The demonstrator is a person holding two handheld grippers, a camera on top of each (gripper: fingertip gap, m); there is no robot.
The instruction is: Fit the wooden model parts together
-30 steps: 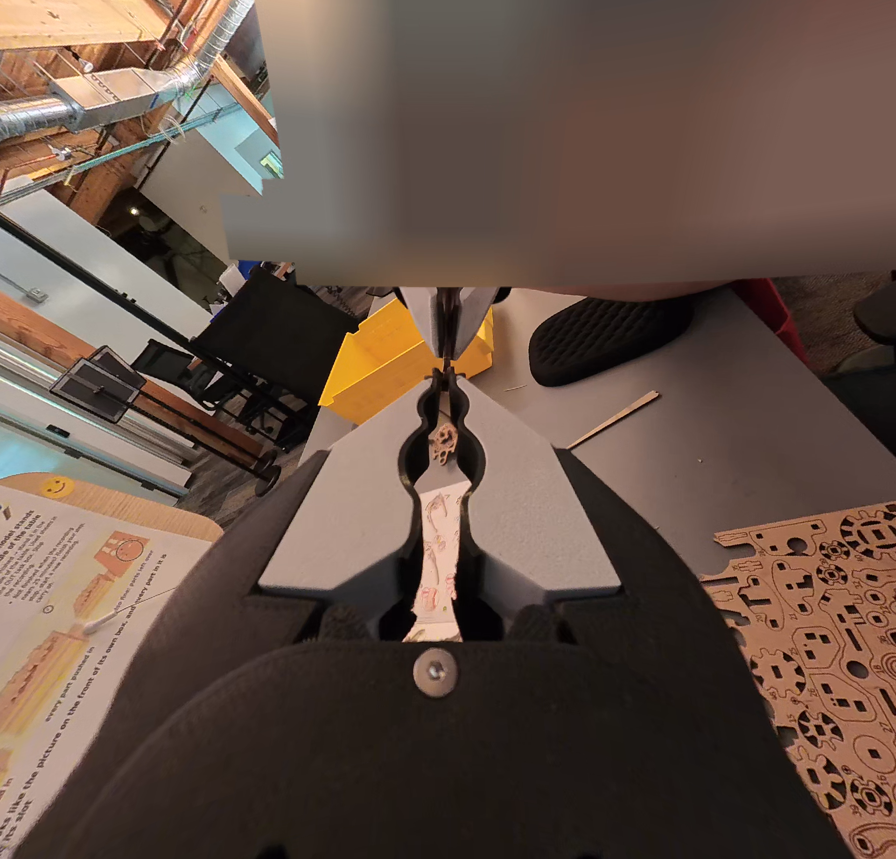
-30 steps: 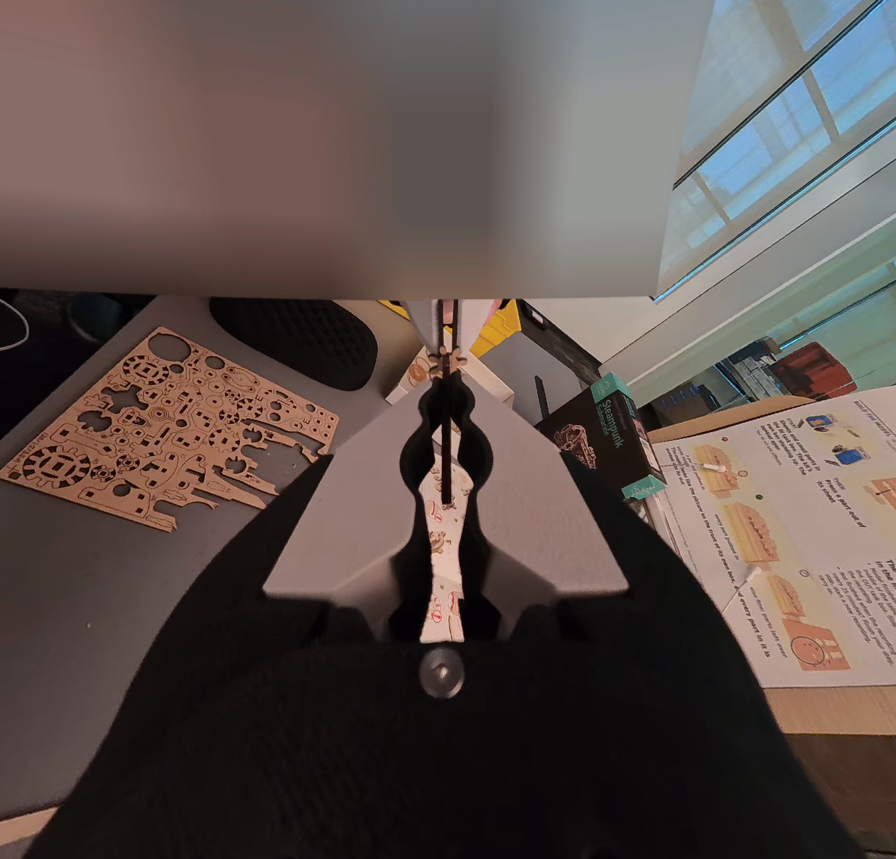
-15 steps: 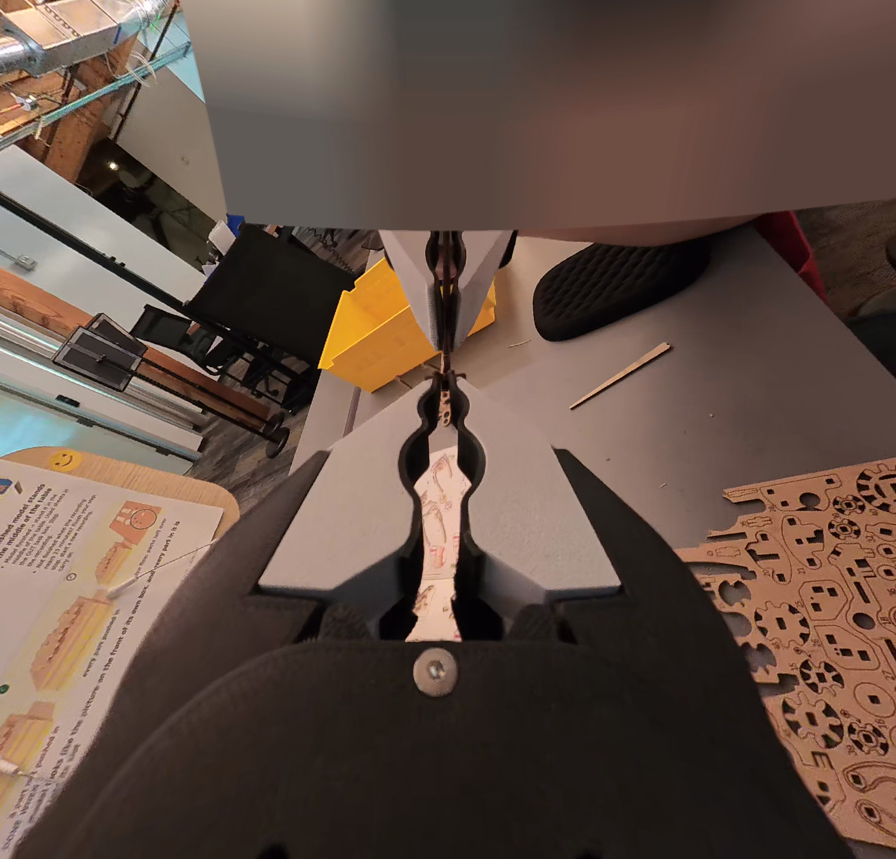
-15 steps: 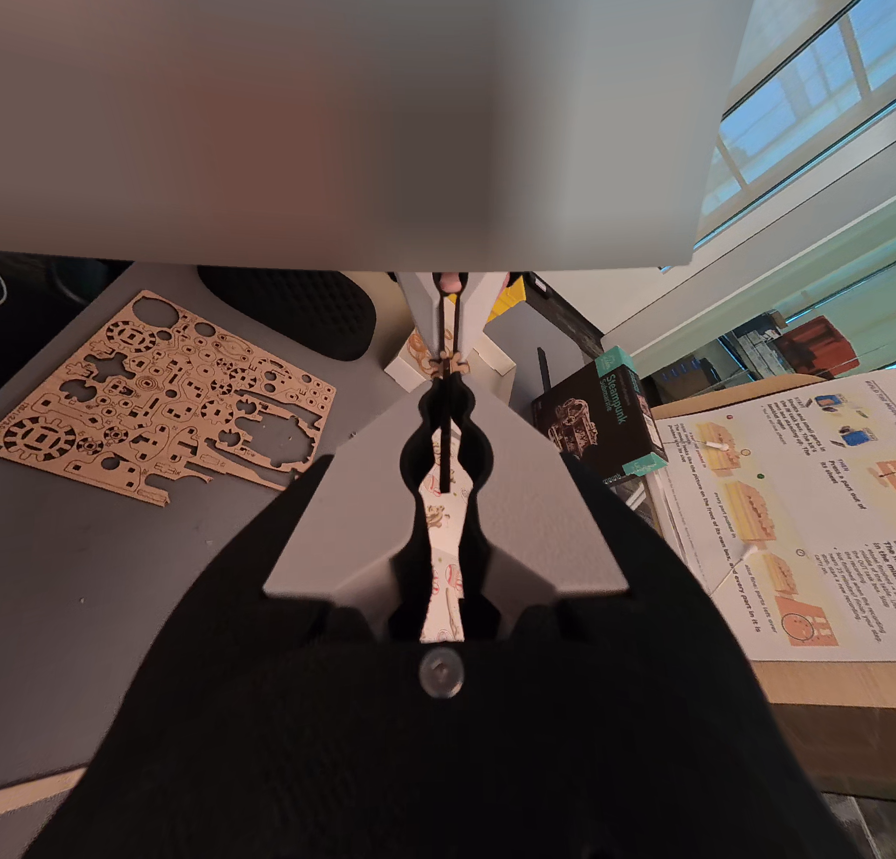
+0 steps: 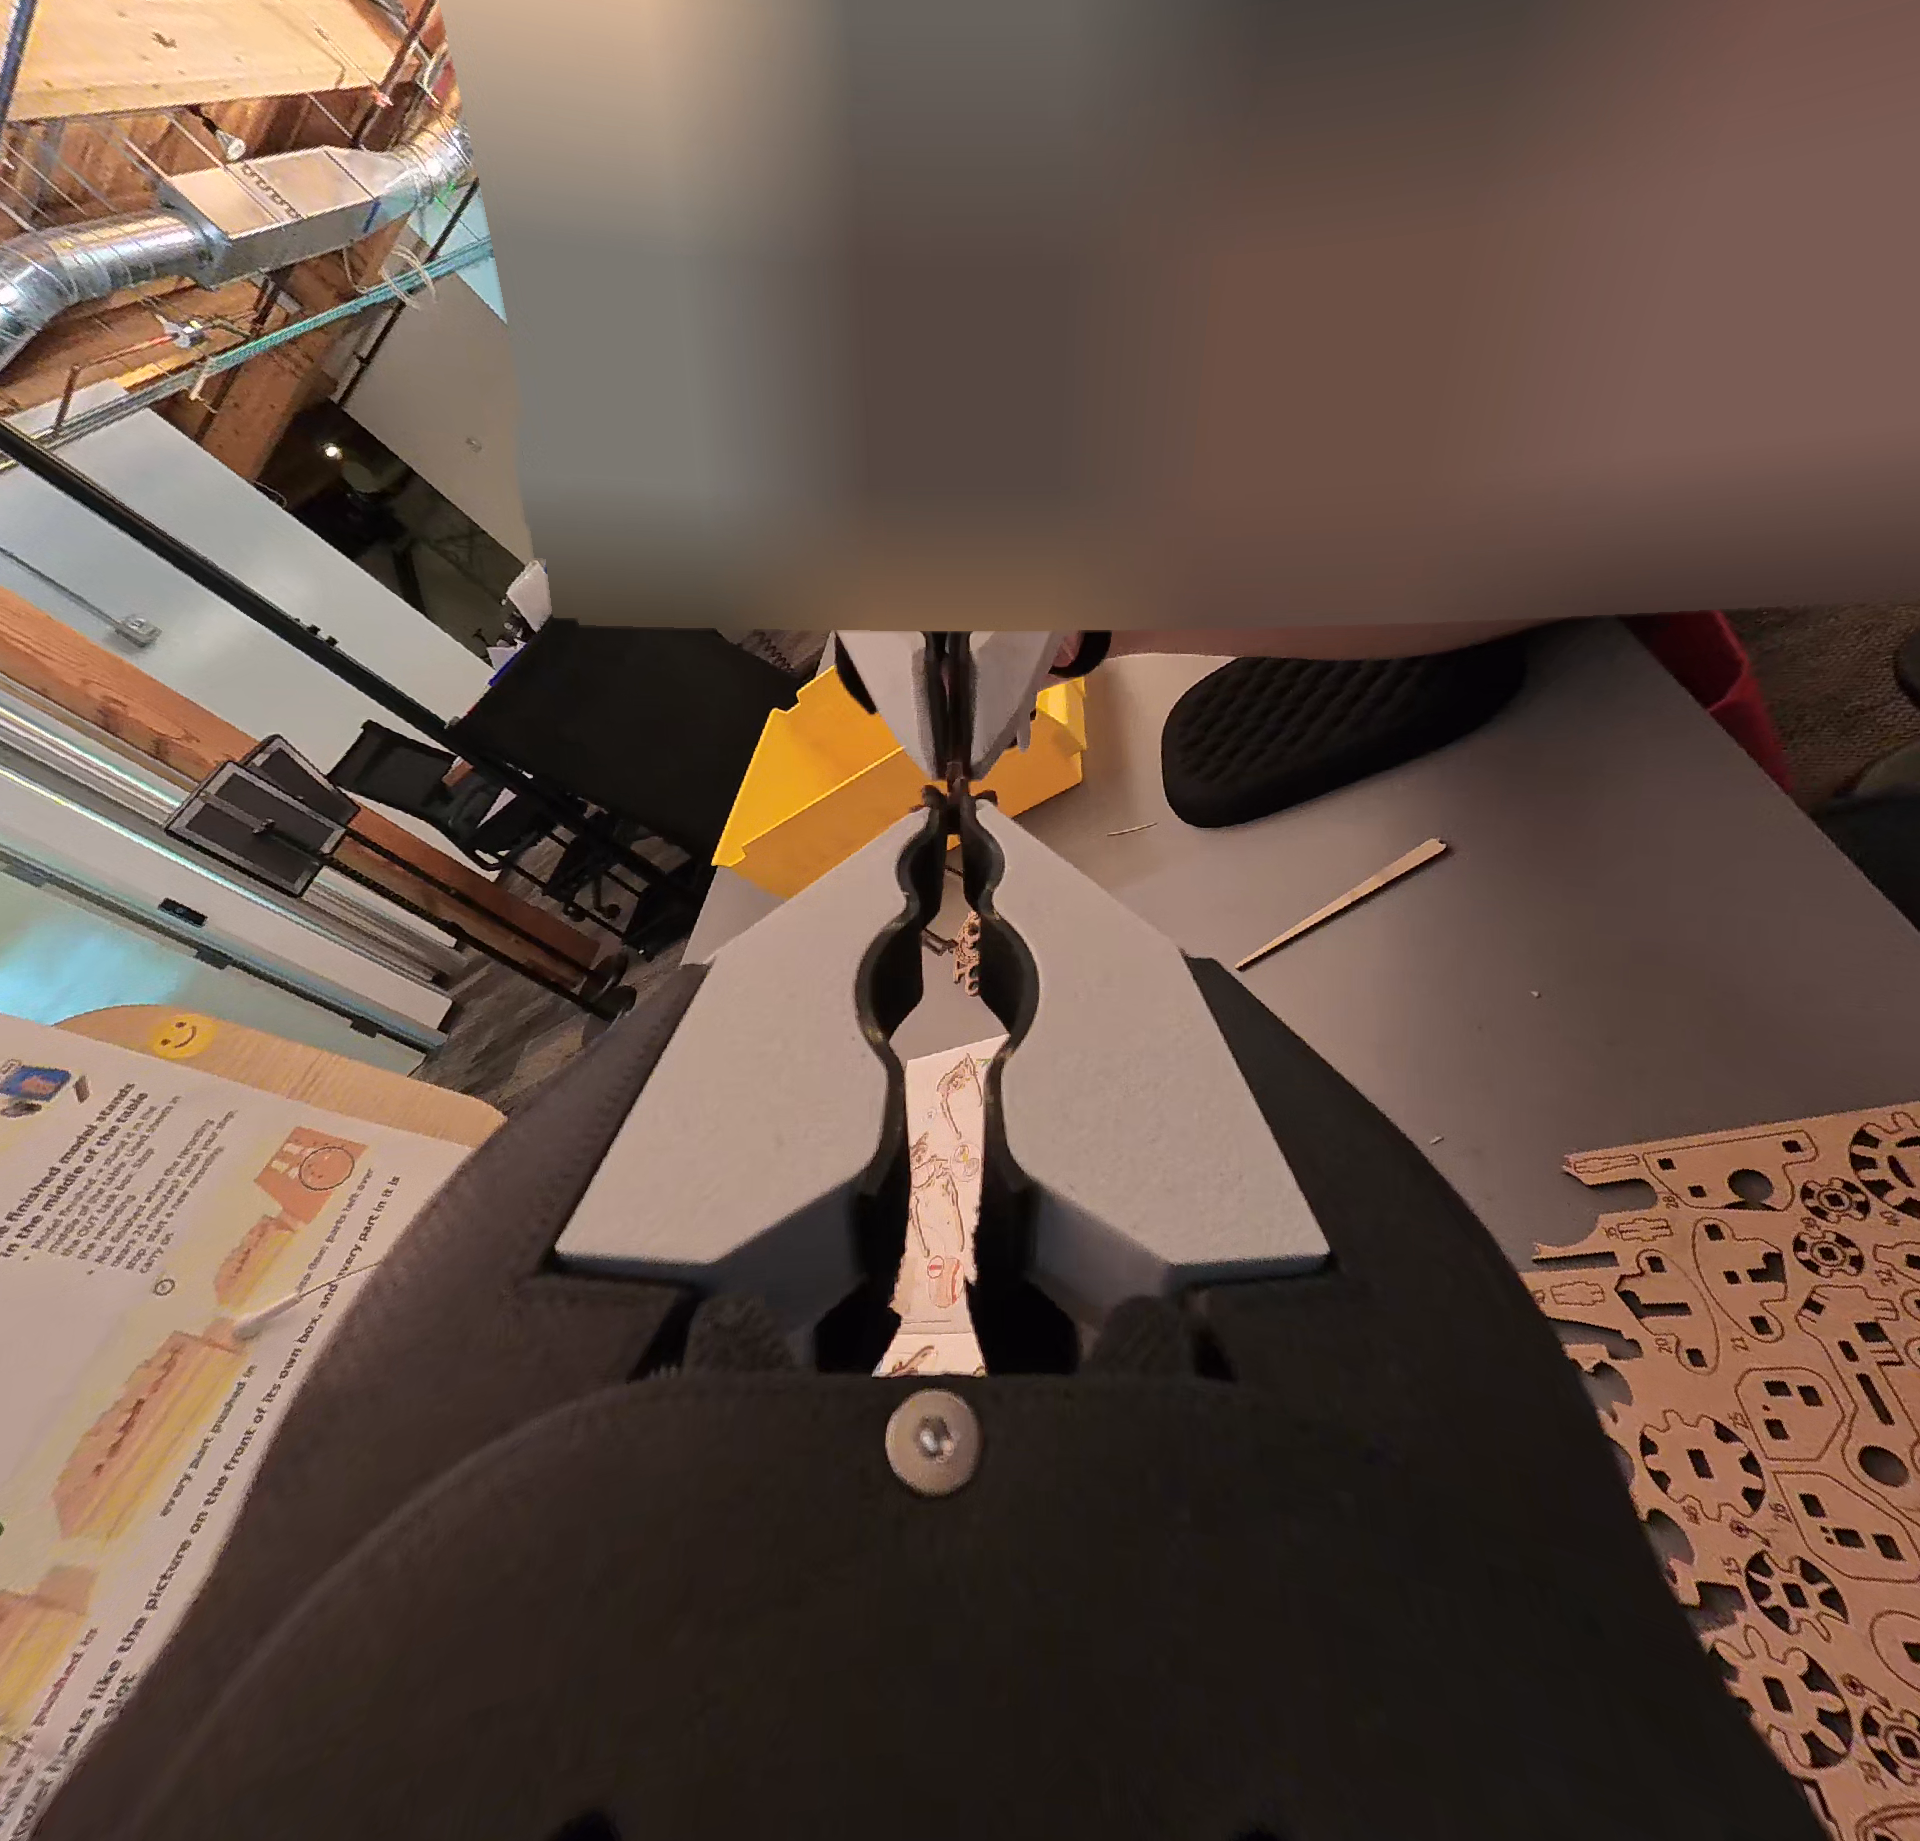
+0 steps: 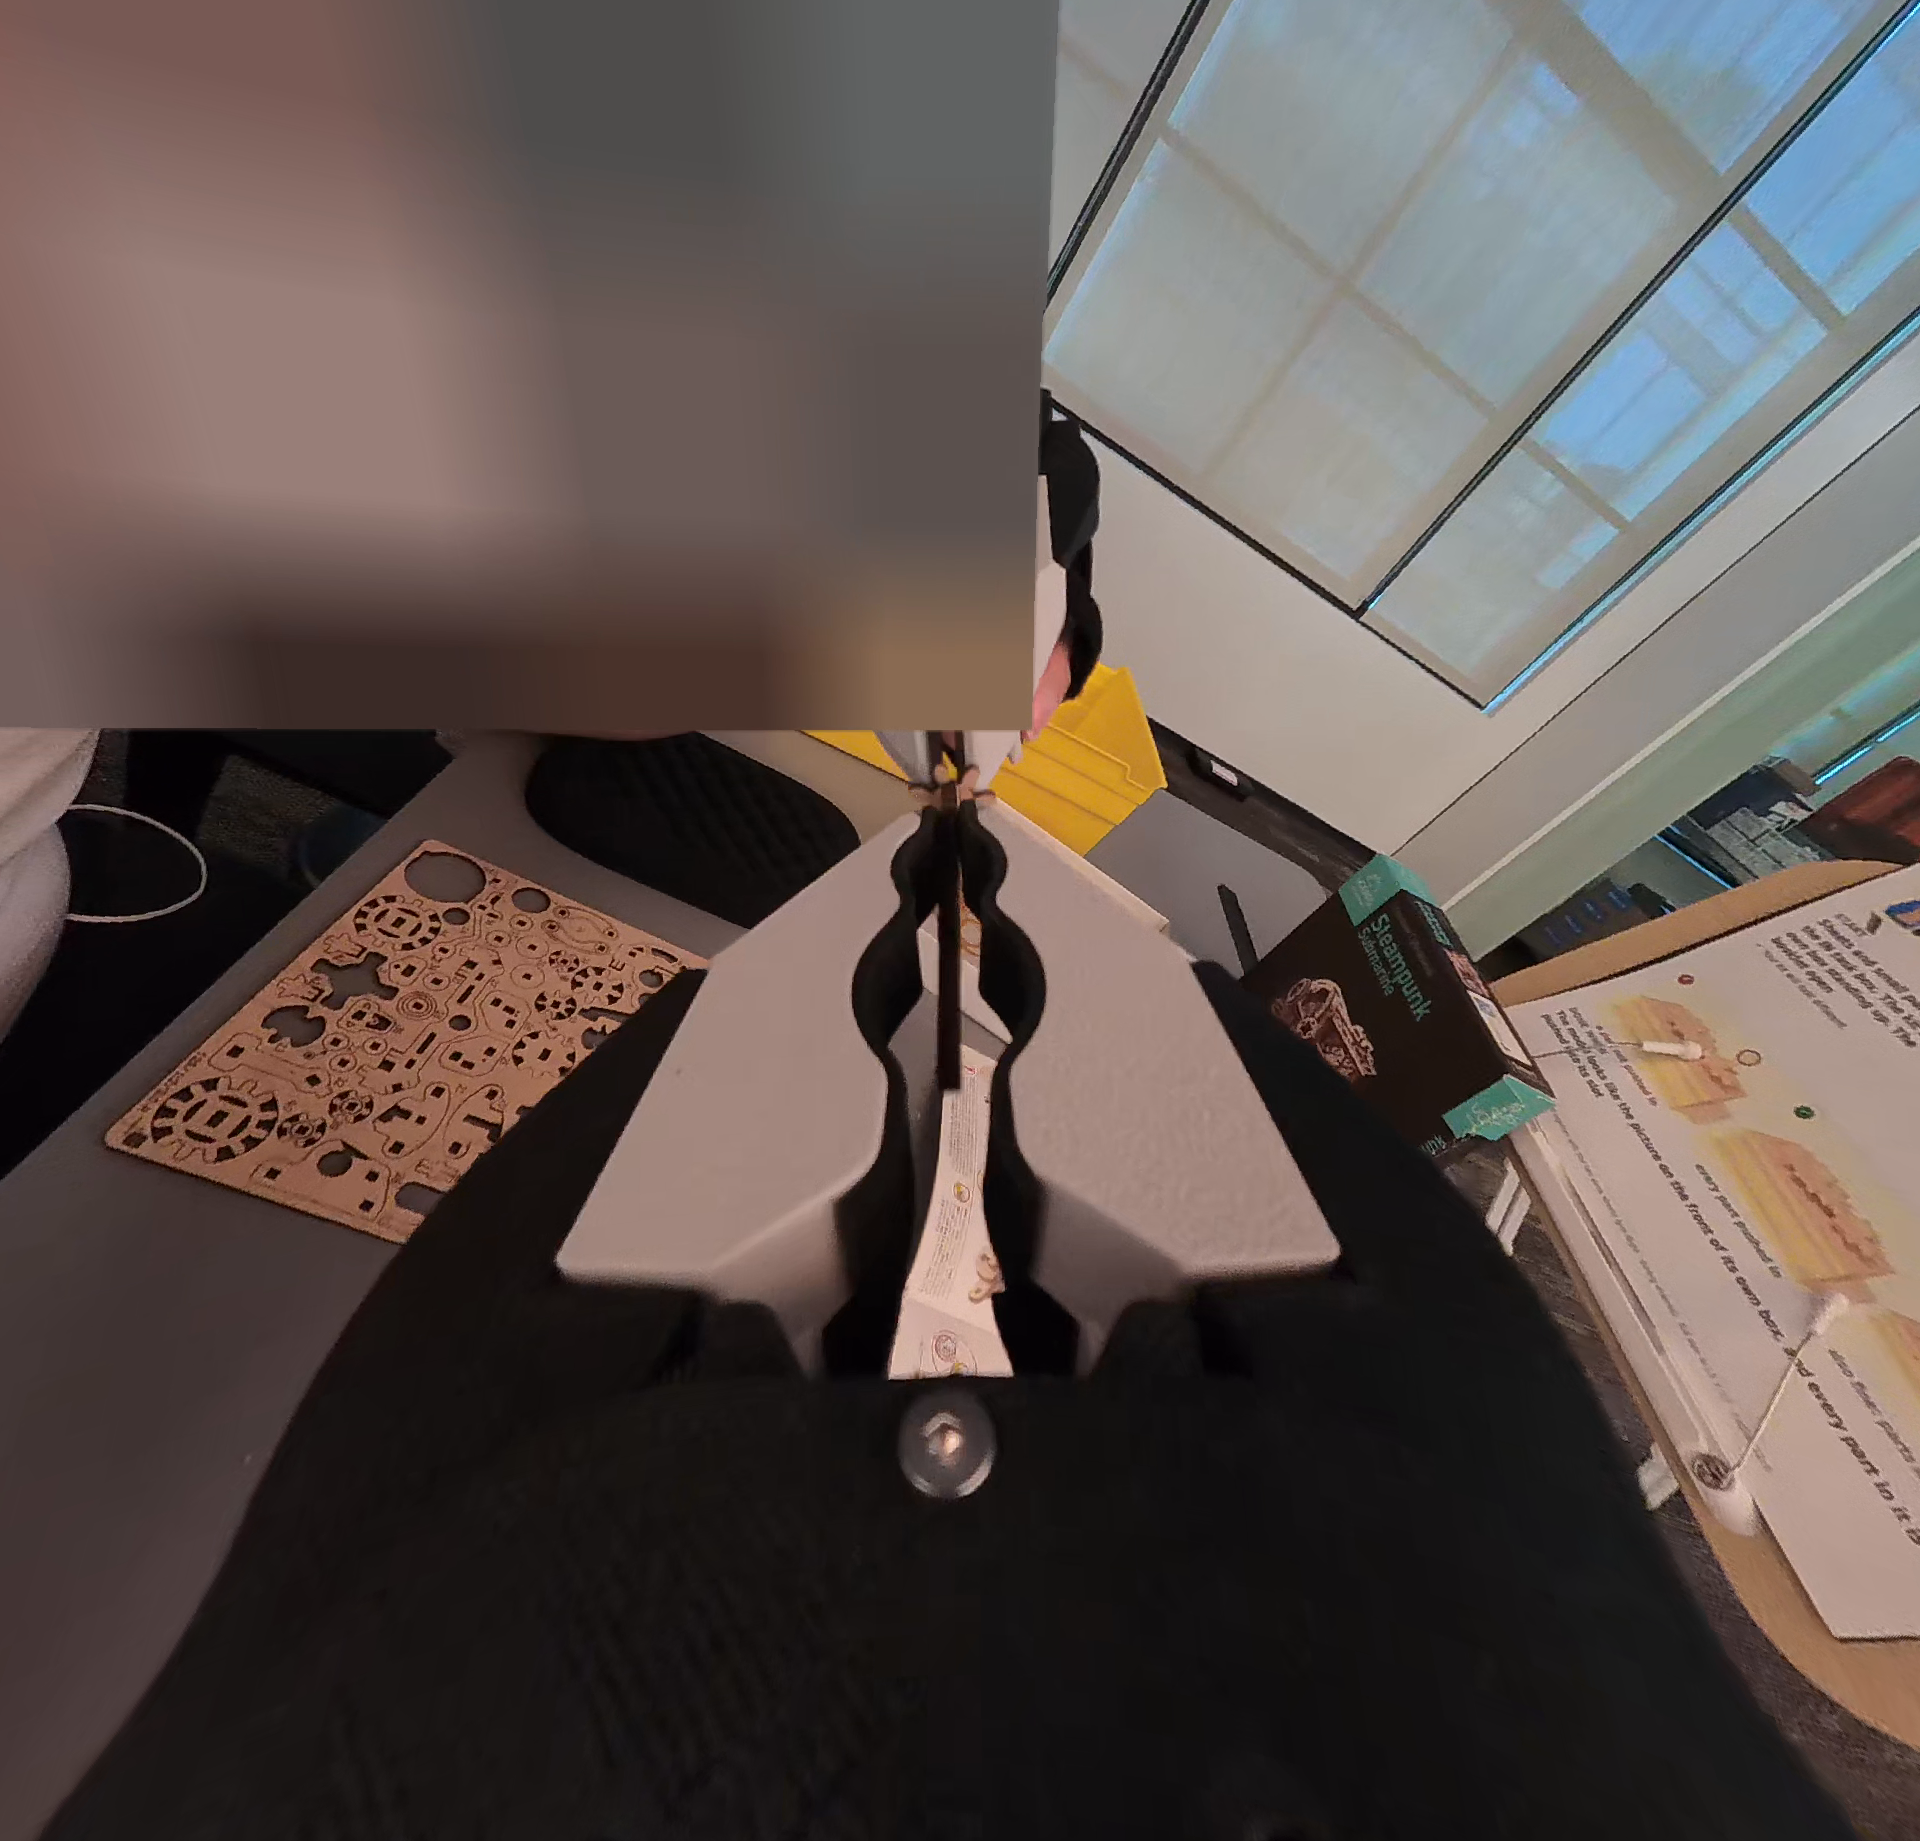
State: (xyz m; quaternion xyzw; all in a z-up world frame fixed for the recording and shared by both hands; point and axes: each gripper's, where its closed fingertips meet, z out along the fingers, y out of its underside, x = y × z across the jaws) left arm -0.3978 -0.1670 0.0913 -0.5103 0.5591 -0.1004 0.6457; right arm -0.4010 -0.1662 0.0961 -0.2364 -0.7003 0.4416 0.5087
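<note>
My left gripper (image 5: pixel 951 806) is shut on a small tan wooden part (image 5: pixel 966 955) that shows in the gap between its fingers. My right gripper (image 6: pixel 945 806) is shut on a thin flat wooden part (image 6: pixel 948 960), seen edge-on as a dark strip. The two grippers meet tip to tip above the grey table (image 5: pixel 1558 960). The small part's notched end (image 6: pixel 943 779) touches the strip's end. The right gripper shows opposite in the left wrist view (image 5: pixel 951 721). A laser-cut wooden parts sheet (image 6: pixel 395 1033) lies flat on the table, also in the left wrist view (image 5: pixel 1766 1376).
A yellow bin (image 5: pixel 831 783), a black wrist rest (image 5: pixel 1330 721) and a thin wooden stick (image 5: pixel 1340 903) are on the table. A dark kit box (image 6: pixel 1392 1012) and a printed instruction sheet (image 6: pixel 1714 1220) lie to one side. A white booklet (image 5: pixel 940 1168) lies below the grippers. The grippers are tip to tip, or close to it.
Both grippers stay shut and tip to tip. The pair has shifted and tilted a little, so the table and sheet have slid in both views.
</note>
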